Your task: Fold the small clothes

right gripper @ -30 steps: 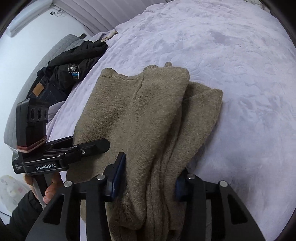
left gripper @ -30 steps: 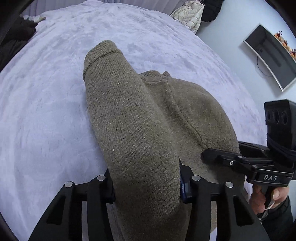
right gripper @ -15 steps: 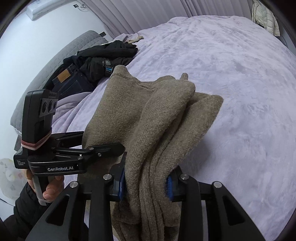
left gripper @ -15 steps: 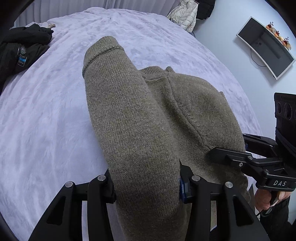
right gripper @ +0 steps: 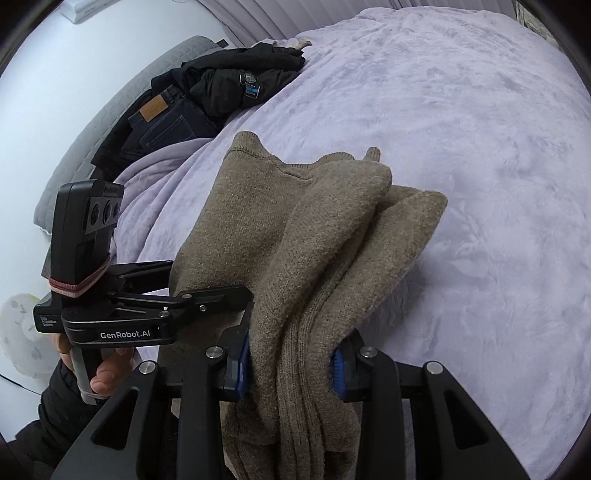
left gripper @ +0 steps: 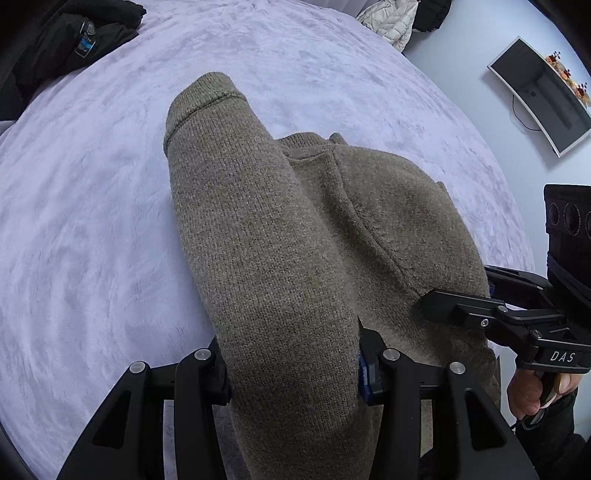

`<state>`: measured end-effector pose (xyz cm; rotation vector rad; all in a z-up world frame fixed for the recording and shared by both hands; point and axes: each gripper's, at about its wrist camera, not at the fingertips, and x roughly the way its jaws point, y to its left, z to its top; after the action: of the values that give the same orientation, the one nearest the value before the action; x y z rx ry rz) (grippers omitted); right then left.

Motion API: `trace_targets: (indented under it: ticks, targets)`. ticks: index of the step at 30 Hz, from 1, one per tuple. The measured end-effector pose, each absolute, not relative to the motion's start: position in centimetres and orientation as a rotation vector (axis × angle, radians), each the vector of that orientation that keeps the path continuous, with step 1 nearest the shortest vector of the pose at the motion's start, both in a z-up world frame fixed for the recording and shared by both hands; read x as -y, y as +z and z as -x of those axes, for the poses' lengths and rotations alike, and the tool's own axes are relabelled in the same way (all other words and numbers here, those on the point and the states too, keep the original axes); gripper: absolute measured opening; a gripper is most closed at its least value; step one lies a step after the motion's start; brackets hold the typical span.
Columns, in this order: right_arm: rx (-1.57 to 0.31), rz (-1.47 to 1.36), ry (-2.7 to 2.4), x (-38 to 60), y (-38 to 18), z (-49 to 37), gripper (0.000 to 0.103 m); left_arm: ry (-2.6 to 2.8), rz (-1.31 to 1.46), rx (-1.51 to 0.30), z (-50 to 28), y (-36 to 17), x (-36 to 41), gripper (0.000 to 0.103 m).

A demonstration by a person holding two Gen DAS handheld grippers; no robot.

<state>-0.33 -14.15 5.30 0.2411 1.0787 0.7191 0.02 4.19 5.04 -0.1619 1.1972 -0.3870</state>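
An olive-brown knit sweater point(left gripper: 295, 236) hangs folded from both grippers above a lavender plush bed point(left gripper: 92, 206). My left gripper point(left gripper: 293, 365) is shut on a thick fold of the sweater, its sleeve cuff point(left gripper: 203, 99) pointing away. My right gripper point(right gripper: 291, 363) is shut on the sweater's other bunched edge point(right gripper: 314, 266), blue pads pressing the knit. Each gripper shows in the other's view: the right one point(left gripper: 454, 302) beside the sweater's right edge, the left one point(right gripper: 221, 295) at its left edge.
Dark jackets and jeans point(right gripper: 192, 96) are piled at the bed's far left edge against a grey headboard point(right gripper: 122, 107). A white puffer jacket point(left gripper: 391, 18) lies at the far end. A monitor point(left gripper: 543, 96) hangs on the right wall.
Both grippers have lifted the sweater higher off the bed and tilted; the right gripper has closed tighter on the bunched knit. More of the dark clothes pile has come into view.
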Motion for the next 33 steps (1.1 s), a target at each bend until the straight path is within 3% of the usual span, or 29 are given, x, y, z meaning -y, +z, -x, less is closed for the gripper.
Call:
trace_targets:
  ticks: [2,3,5,6,9,14,18,23,25,33]
  targets:
    - [-1.090,-0.254,0.707,14.3,3.9,0.4,0.037,-0.384,0.170,-1.189,0.2,3.9,-4.3,0.050]
    - [-1.087,-0.247,0.695,14.3,3.4,0.5,0.037,-0.378,0.182,-1.180,0.2,3.4,-4.6,0.056]
    - [-1.075,-0.197,0.656,14.2,2.6,0.4,0.037,-0.345,0.222,-1.153,0.4,2.6,-5.4,0.079]
    - [-1.076,-0.177,0.633,14.3,2.2,0.4,0.043,-0.316,0.240,-1.143,0.6,2.4,-6.1,0.091]
    - [-1.059,-0.150,0.565,15.6,1.8,0.9,0.059,-0.259,0.293,-1.100,2.4,3.0,-8.4,0.092]
    - [-0.832,0.089,0.466,15.6,5.5,5.9,0.059,-0.171,0.082,-0.840,7.8,7.9,-8.0,0.092]
    - [-0.690,0.313,0.639,11.2,6.8,10.0,0.062,-0.405,-0.063,-0.757,10.8,7.5,-3.1,0.092]
    - [-0.723,0.460,0.713,9.5,3.5,11.5,0.062,-0.410,-0.091,-0.871,9.7,2.8,-1.5,0.092]
    - [-0.768,0.420,0.719,10.9,2.1,11.1,0.062,-0.407,-0.044,-0.905,9.2,1.1,-1.9,0.099]
    - [-0.757,0.340,0.769,12.1,1.8,11.1,0.064,-0.394,-0.030,-0.907,9.3,3.2,-2.4,0.100]
